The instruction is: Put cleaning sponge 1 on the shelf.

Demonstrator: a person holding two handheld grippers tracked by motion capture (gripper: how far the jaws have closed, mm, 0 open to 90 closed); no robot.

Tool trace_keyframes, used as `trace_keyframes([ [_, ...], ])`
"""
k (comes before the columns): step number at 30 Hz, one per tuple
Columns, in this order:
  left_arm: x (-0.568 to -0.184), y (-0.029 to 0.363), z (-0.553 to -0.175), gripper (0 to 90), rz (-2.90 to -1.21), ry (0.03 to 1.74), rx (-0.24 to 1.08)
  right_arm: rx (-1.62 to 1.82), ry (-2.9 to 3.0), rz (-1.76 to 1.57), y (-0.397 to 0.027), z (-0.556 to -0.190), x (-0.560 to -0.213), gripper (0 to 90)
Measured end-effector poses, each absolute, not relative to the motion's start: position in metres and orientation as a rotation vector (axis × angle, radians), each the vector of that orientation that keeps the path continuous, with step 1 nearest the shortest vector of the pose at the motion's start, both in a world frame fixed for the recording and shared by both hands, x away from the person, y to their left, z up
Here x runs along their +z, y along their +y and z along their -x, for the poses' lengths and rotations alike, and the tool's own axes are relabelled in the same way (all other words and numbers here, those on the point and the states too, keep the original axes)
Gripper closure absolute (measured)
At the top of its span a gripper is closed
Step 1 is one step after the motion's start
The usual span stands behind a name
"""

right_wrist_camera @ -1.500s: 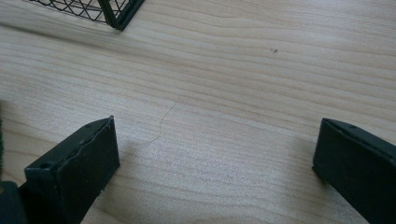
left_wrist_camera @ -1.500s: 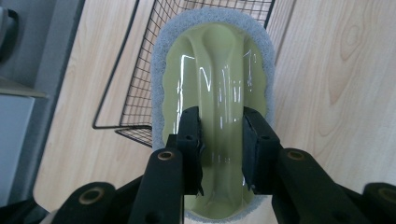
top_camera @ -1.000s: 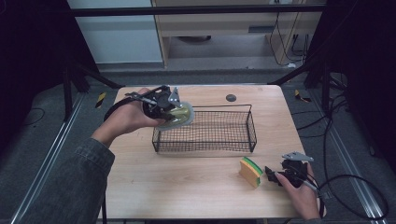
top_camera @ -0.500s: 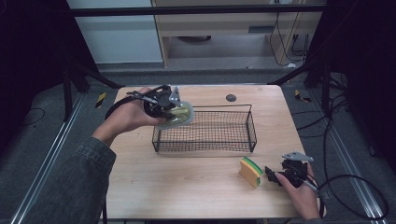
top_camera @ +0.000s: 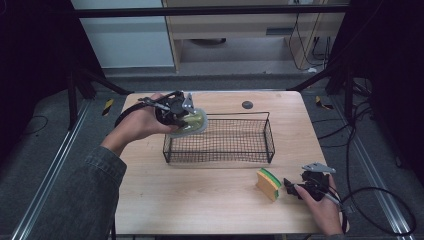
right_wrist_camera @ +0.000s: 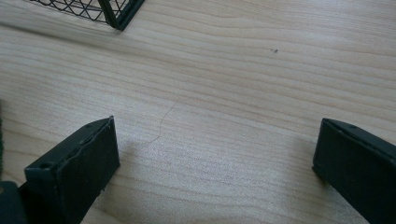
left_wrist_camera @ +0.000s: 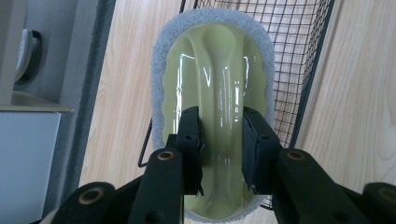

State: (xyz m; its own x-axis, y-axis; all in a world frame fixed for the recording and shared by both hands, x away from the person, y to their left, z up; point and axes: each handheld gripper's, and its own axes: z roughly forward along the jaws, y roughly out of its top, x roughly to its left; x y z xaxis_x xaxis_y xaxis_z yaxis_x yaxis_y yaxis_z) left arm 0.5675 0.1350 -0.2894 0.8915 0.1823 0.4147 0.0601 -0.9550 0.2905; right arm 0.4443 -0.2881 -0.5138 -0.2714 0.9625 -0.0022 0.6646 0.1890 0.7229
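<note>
High view, near edge first: the right gripper point(top_camera: 295, 188) rests low on the wooden table point(top_camera: 200, 200) at its front right, held in the person's right hand point(top_camera: 325, 212), with a yellow-and-green sponge point(top_camera: 268, 184) standing on edge just beside its tips. Right gripper view adds what the overhead cannot settle: the two jaws stand wide apart, released, with bare wood grain between them and nothing gripped; a corner of the wire basket point(right_wrist_camera: 109, 11) shows beyond.

Mid-table, the black wire basket point(top_camera: 220, 142) sits lengthwise. At its left end the left gripper point(top_camera: 182, 116), in the left hand point(top_camera: 140, 125), holds a pale green scrubber point(top_camera: 192, 122) at the basket's near-left corner, raised above the rim.

Left gripper view confirms the grasp: both jaws are clenched on the glossy raised handle ridge of the scrubber point(left_wrist_camera: 215, 84), whose grey abrasive pad rims it, with basket mesh point(left_wrist_camera: 294, 60) behind.

Farther off, a small dark disc point(top_camera: 247, 104) lies on the table beyond the basket.
</note>
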Motion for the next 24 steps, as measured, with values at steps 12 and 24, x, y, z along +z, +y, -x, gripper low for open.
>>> trace_keyframes([
  [12,-0.301,0.135,-0.571,70.6,-2.799,0.161,0.656,0.858,2.01,-1.517,-0.288,-0.445,-0.514,0.4],
  [24,-0.316,0.134,-0.571,70.6,-2.811,0.148,0.638,0.86,2.011,-1.523,-0.288,-0.444,-0.513,0.4],
])
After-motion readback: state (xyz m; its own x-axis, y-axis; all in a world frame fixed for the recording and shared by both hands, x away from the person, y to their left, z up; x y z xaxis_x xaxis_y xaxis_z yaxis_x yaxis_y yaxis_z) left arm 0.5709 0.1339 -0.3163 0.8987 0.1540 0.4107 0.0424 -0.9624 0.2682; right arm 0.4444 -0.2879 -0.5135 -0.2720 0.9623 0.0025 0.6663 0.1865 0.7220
